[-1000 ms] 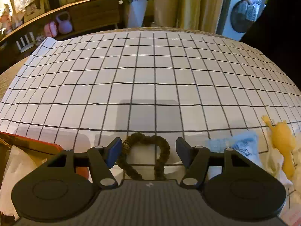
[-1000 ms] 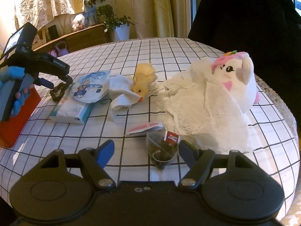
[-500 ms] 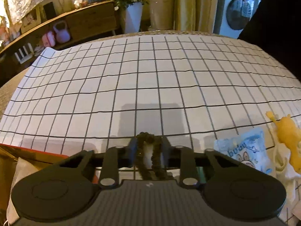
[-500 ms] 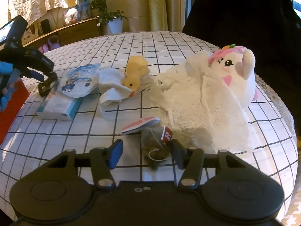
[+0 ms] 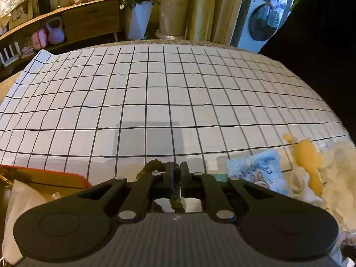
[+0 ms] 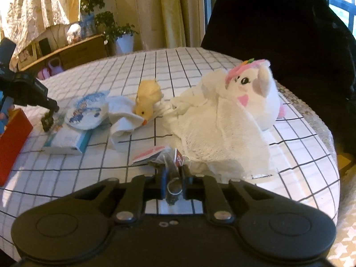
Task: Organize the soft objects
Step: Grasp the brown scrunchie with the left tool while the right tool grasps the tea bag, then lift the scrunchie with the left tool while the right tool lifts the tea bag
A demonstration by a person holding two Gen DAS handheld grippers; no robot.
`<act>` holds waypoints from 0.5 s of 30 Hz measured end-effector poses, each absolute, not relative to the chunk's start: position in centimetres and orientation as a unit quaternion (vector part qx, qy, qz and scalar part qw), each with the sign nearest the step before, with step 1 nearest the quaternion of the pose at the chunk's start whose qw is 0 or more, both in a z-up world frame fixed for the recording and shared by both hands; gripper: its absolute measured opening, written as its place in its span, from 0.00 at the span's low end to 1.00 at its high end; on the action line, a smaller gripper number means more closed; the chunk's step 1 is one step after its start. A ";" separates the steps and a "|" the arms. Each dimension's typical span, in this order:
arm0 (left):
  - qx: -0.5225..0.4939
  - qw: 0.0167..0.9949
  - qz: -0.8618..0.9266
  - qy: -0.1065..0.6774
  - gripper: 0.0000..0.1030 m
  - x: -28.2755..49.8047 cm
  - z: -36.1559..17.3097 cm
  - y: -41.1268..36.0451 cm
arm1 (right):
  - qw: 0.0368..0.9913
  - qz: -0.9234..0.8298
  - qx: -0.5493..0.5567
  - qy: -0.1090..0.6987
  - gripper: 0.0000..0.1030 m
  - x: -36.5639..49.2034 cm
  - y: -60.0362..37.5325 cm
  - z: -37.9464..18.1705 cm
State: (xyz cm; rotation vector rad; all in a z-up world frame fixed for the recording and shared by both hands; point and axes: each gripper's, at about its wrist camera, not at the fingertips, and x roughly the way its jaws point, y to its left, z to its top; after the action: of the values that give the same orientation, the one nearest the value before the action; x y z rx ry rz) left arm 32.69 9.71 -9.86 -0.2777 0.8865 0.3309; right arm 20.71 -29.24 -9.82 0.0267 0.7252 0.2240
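Note:
My left gripper [image 5: 176, 173] is shut on a dark scrunchie [image 5: 153, 166], squeezed flat between the jaws above the checked cloth. In the right wrist view the left gripper [image 6: 47, 120] hangs at the far left with the scrunchie below it. My right gripper [image 6: 173, 178] is shut on a tea bag [image 6: 172, 162] with a red tag. A yellow plush duck [image 6: 146, 99], a white plush unicorn [image 6: 255, 93], a white gauze cloth [image 6: 218, 138] and a white sock [image 6: 124, 120] lie on the table.
A red box [image 6: 11, 142] sits at the table's left; its rim [image 5: 44, 174] shows in the left wrist view. A tissue pack [image 6: 66, 138] with a blue-printed pouch [image 6: 86, 111] on it lies beside it. A pink-white packet [image 6: 146, 154] lies by the tea bag.
Both grippers went from open to shut: the left closed on the scrunchie, the right closed on the tea bag. The left gripper has lifted slightly.

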 end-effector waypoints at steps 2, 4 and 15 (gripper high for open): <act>-0.138 0.883 0.151 0.422 0.05 32.1 -9.2 9.9 | 0.932 0.111 0.016 0.346 0.11 20.1 -29.4 -9.0; -0.148 0.884 0.144 0.420 0.05 31.7 -8.5 9.6 | 0.933 0.114 0.020 0.340 0.11 19.5 -29.5 -8.3; -0.146 0.889 0.109 0.420 0.06 29.8 -7.3 9.5 | 0.935 0.124 0.014 0.332 0.19 17.8 -29.3 -7.1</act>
State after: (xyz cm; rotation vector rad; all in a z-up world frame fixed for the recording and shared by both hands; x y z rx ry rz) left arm 29.79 9.48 -7.28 -0.3033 0.8726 0.2263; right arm 17.81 -29.34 -7.11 0.0279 0.6797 0.2543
